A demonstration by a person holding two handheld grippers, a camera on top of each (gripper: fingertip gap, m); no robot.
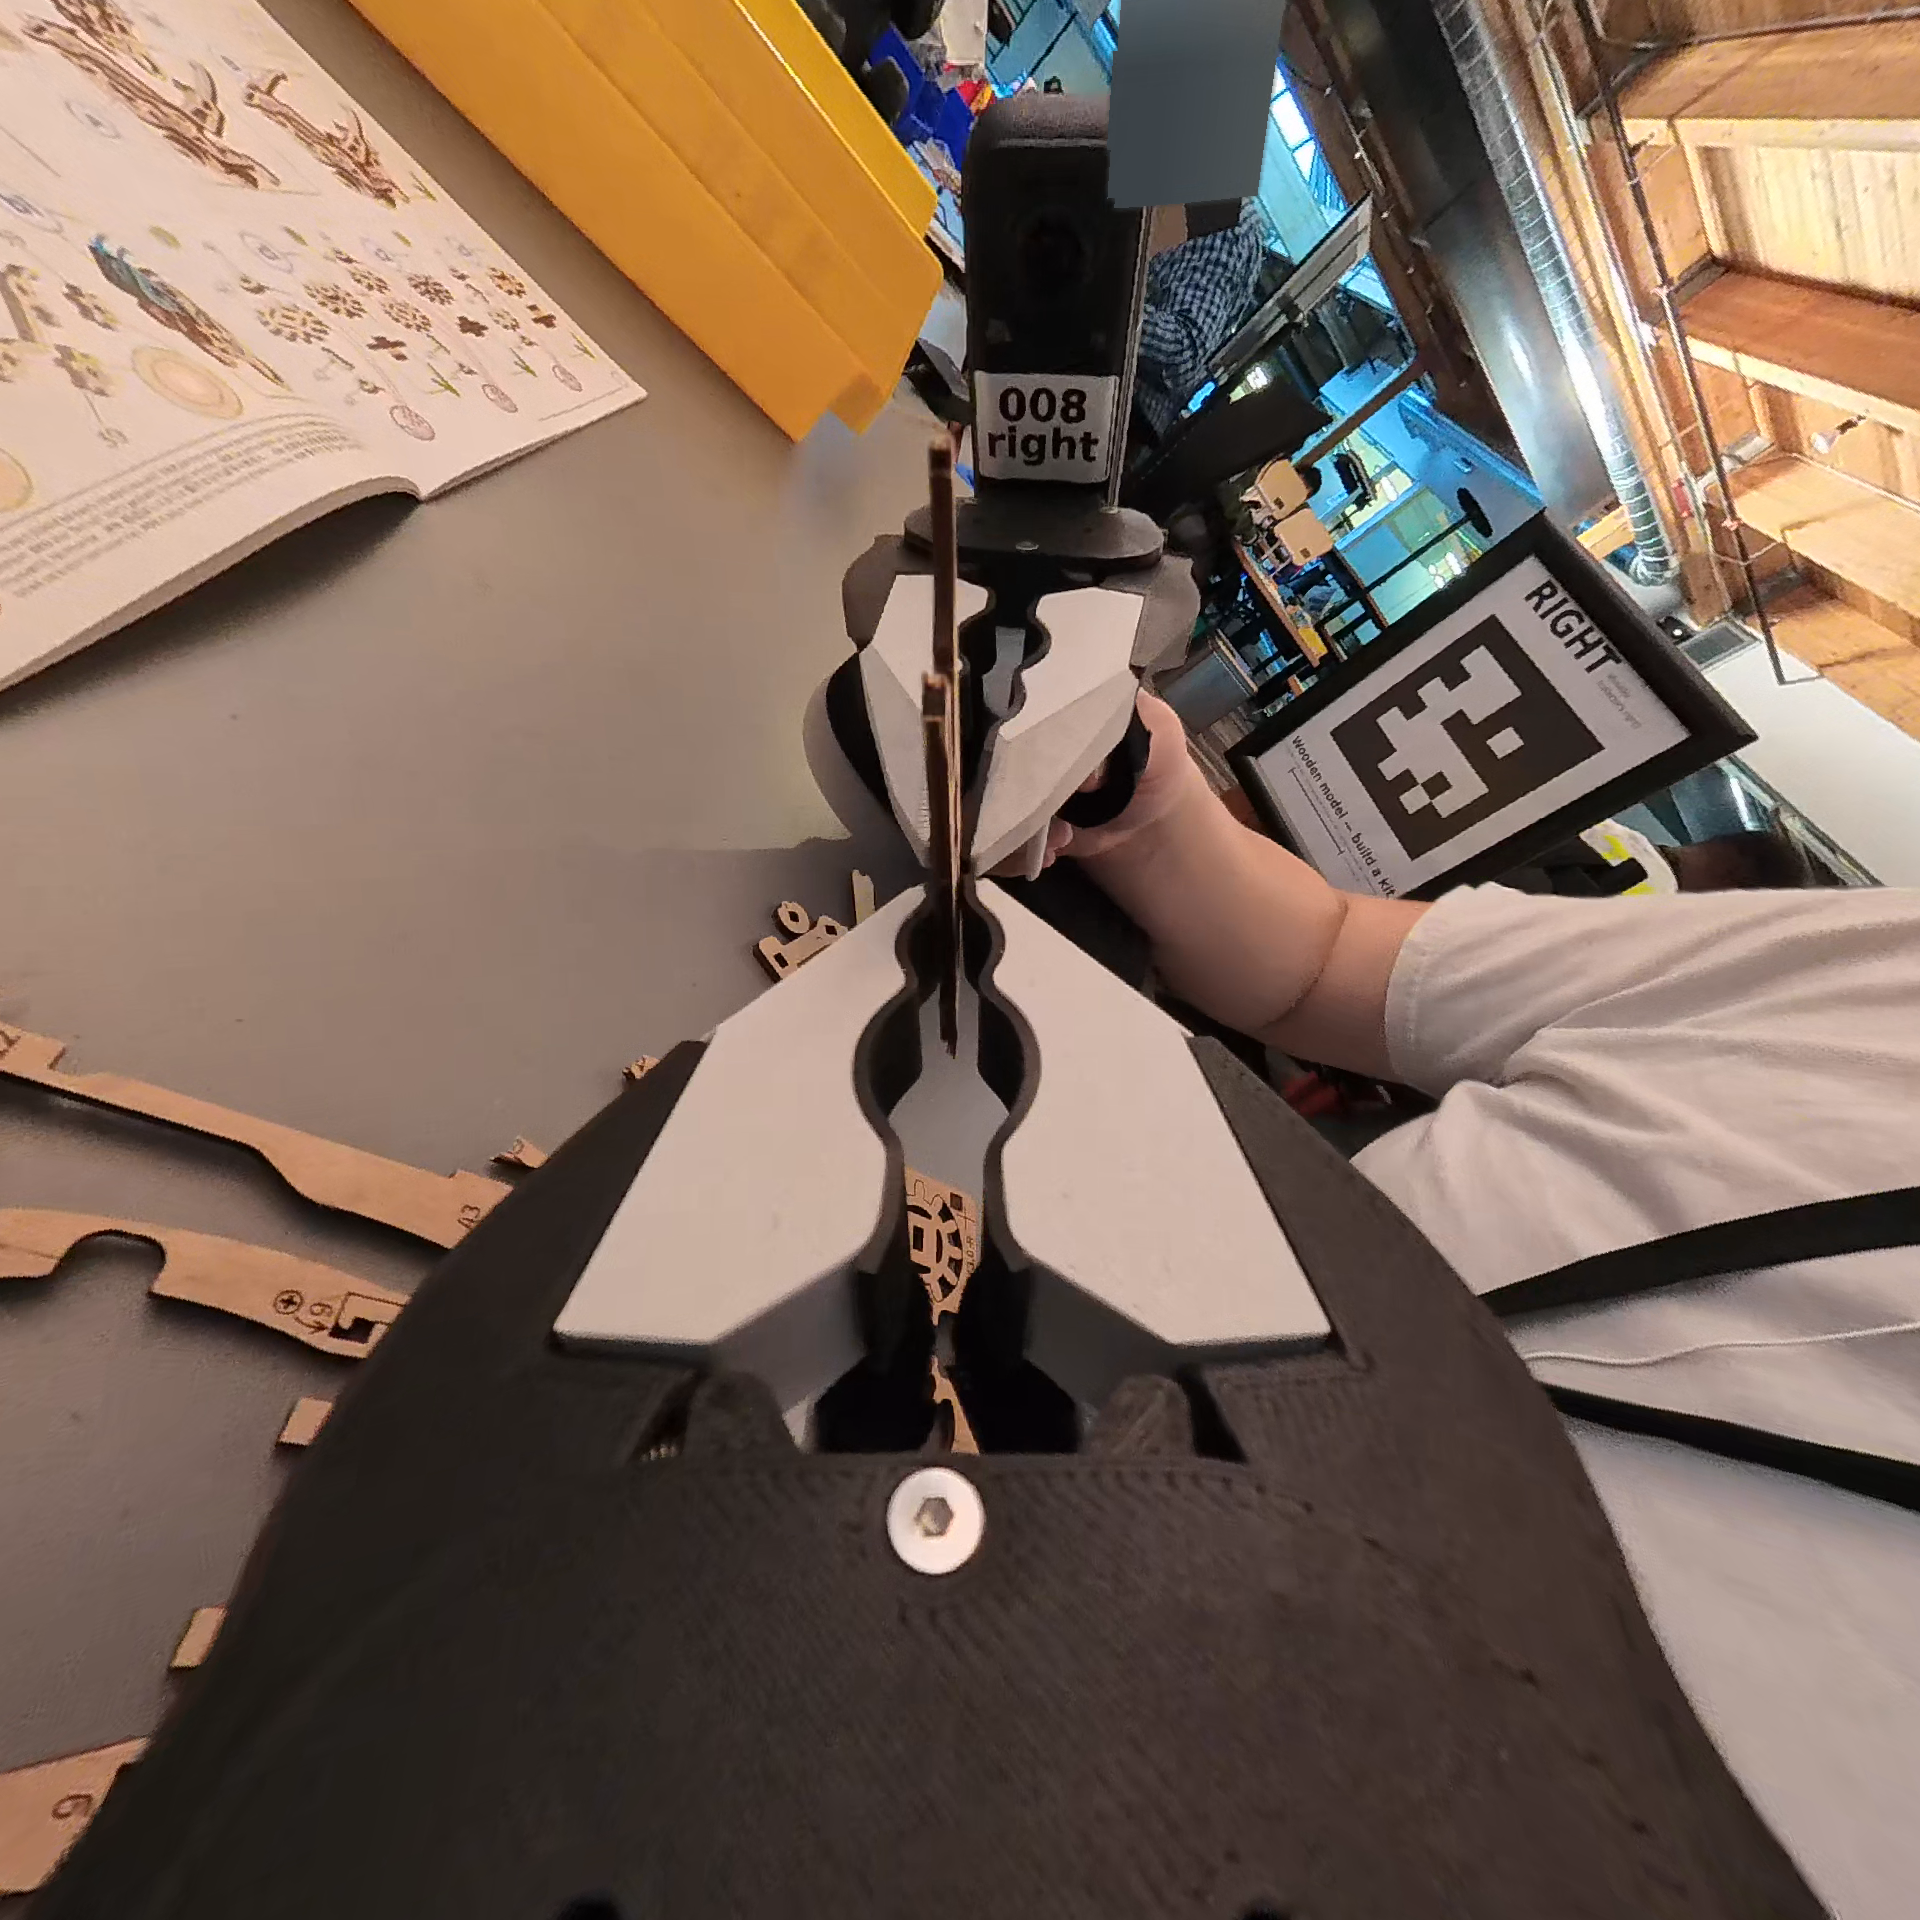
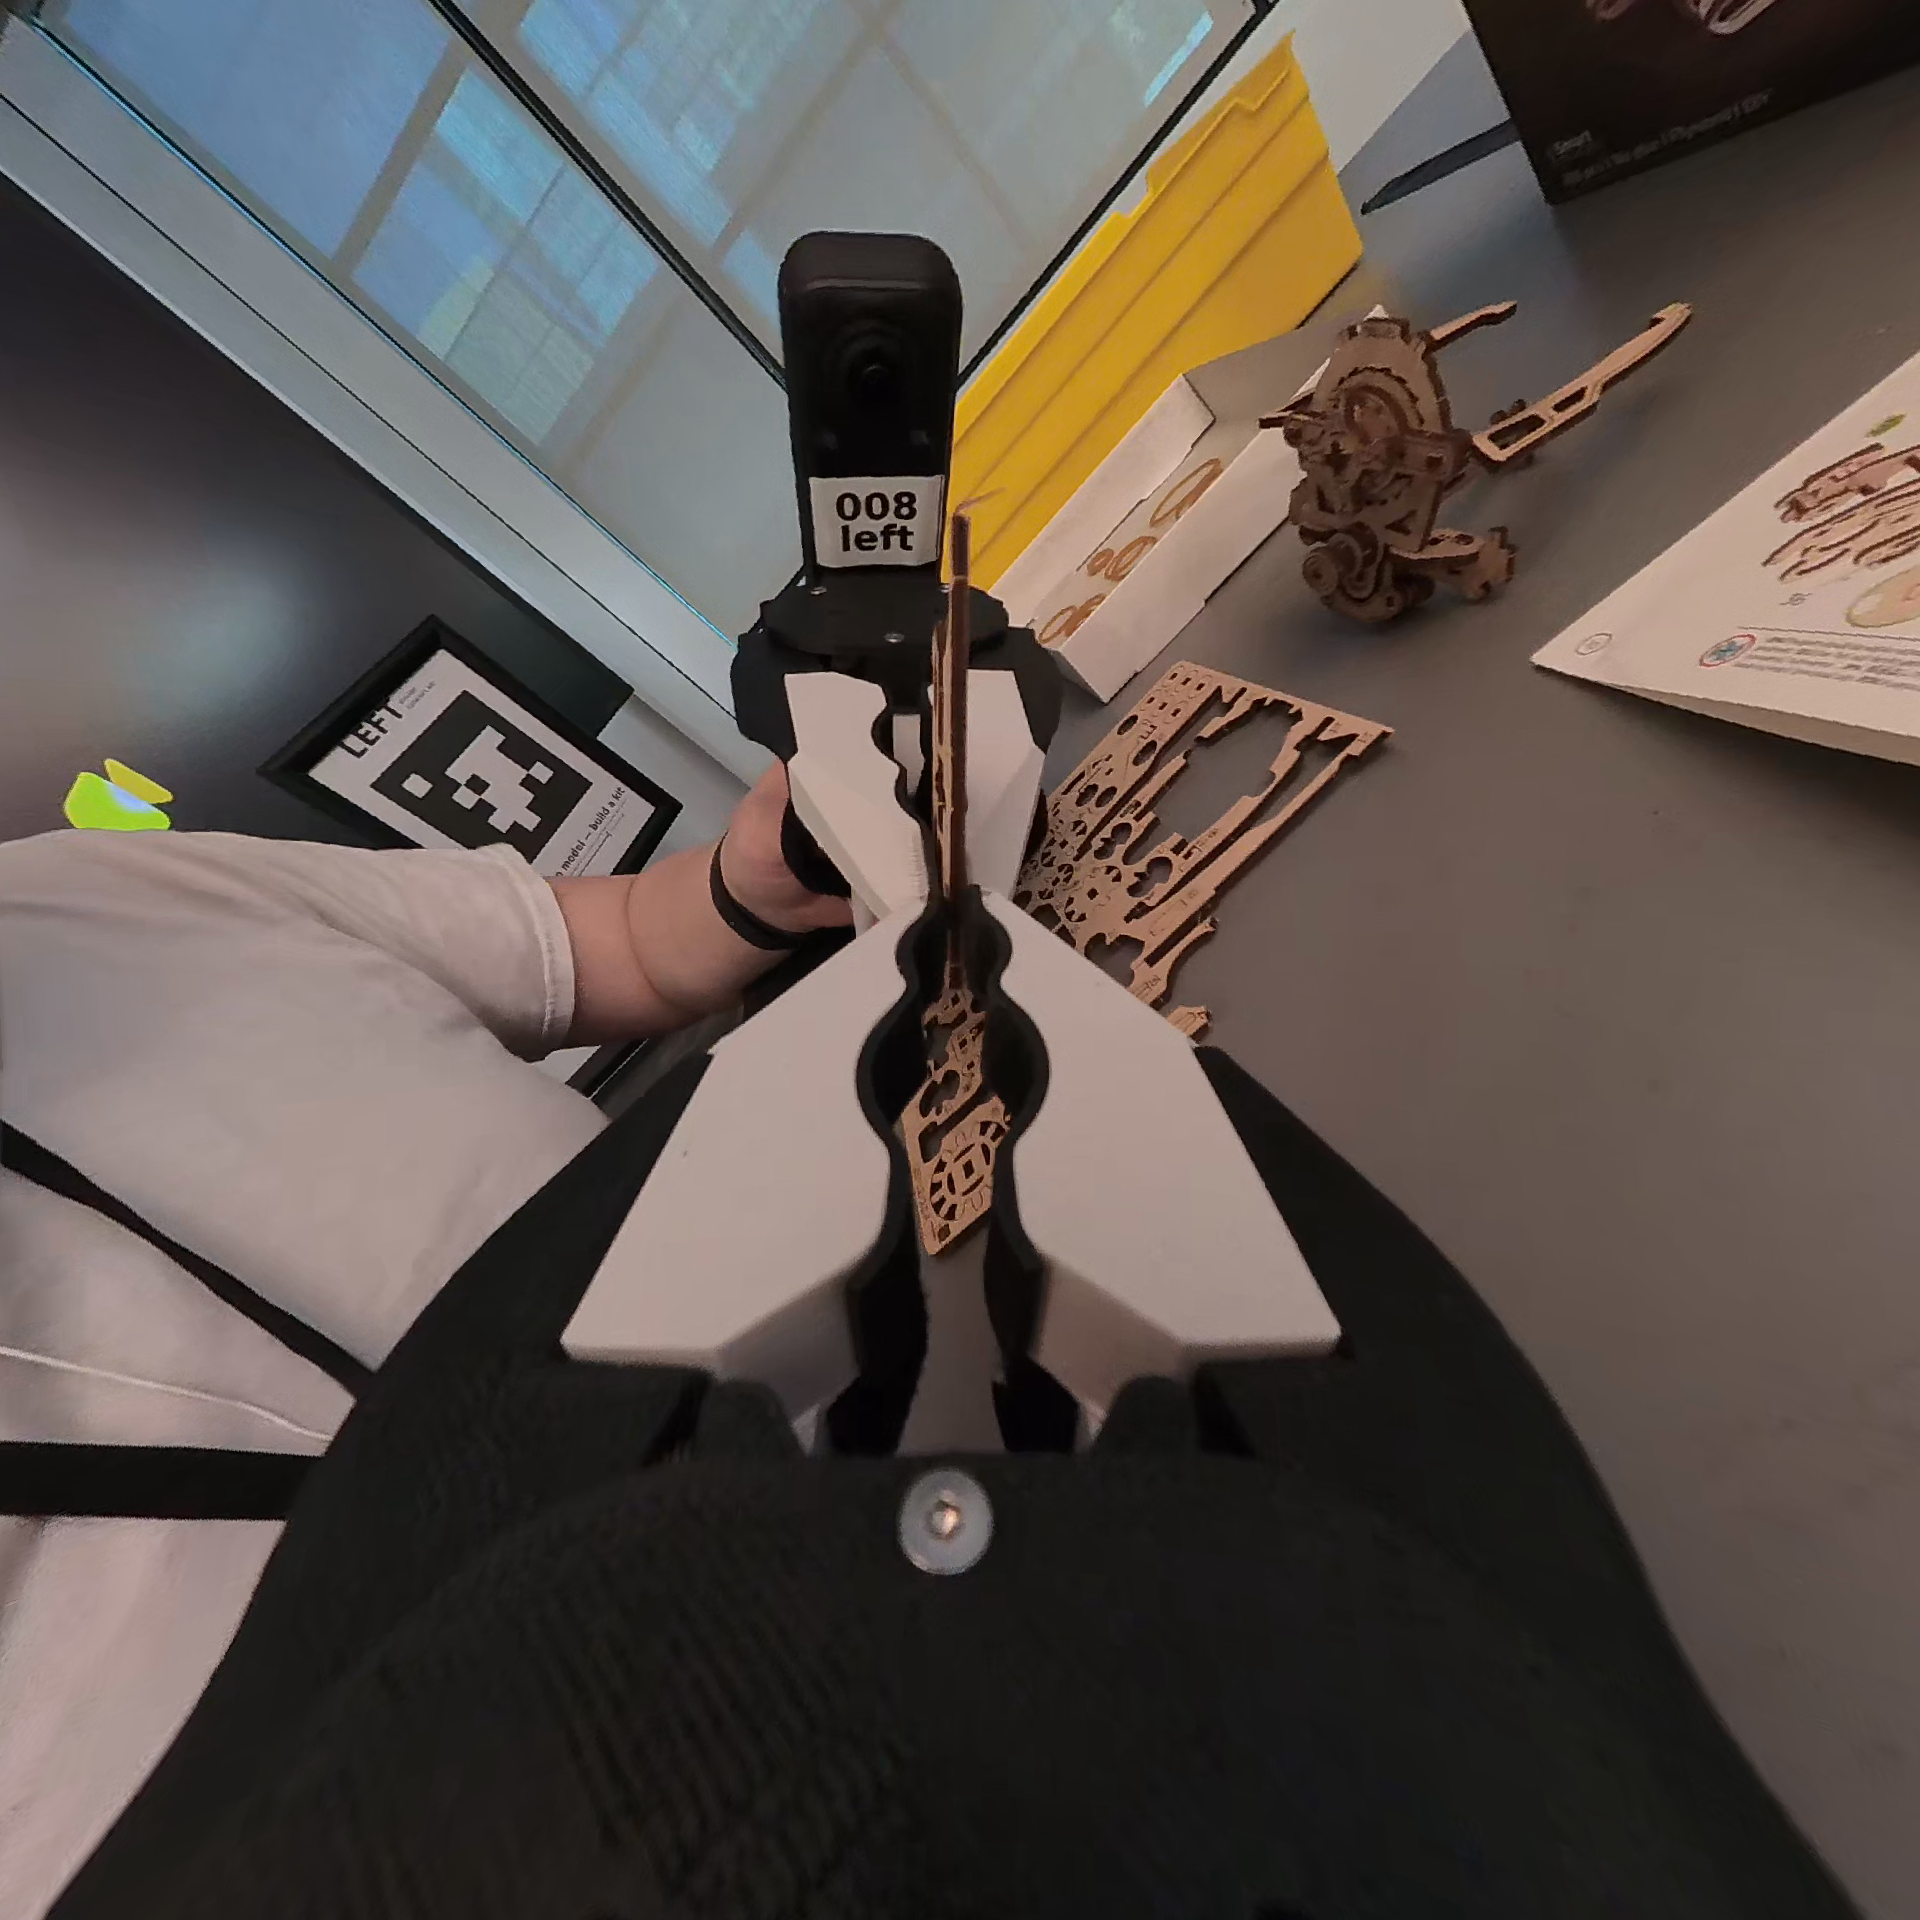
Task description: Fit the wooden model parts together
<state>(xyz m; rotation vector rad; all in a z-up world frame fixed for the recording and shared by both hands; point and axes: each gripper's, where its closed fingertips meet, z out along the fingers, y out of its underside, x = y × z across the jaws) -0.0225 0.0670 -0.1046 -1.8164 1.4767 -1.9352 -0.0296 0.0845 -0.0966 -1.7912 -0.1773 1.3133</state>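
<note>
— What do we have in the left gripper [image 1: 948, 914]?
— Its white jaws are nearly closed, pinching a thin laser-cut wooden sheet [image 1: 943, 665] edge-on, held up above the grey table [image 1: 520, 727].
— And the right gripper [image 2: 951, 914]?
— We see it facing the left one, tips almost touching, clamped just as narrowly on the same sheet [image 2: 951, 1122].
— Anything else nearby?
— A punched-out wooden panel [image 2: 1174, 821] lies on the table [image 2: 1558, 1039], with an assembled wooden gear model [image 2: 1371, 468] beyond.
</note>
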